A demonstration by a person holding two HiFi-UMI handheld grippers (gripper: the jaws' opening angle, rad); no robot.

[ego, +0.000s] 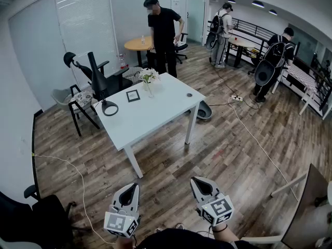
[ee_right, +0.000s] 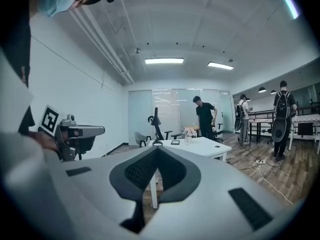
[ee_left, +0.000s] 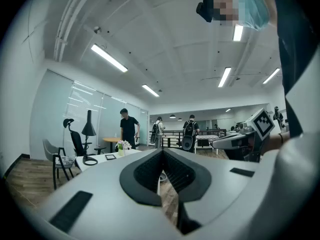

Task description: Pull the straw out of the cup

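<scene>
I find no cup or straw in any view. The white table (ego: 155, 119) stands ahead in the middle of the room. It carries a vase of flowers (ego: 148, 80), a small framed picture (ego: 133, 95), a black desk lamp (ego: 101, 87) and a small dark round thing (ego: 189, 94). My left gripper (ego: 134, 187) and right gripper (ego: 197, 181) are held low in front of me, well short of the table. Each has its jaw tips meeting with nothing between them, as the left gripper (ee_left: 161, 150) and right gripper (ee_right: 157, 148) views show.
A person in black (ego: 164, 32) stands behind the table, and two people with backpacks (ego: 275, 61) are at the back right. Chairs (ego: 78, 100) stand left of the table. A cable and power strip (ego: 236, 98) lie on the wood floor. A dark board (ego: 311, 211) sits at lower right.
</scene>
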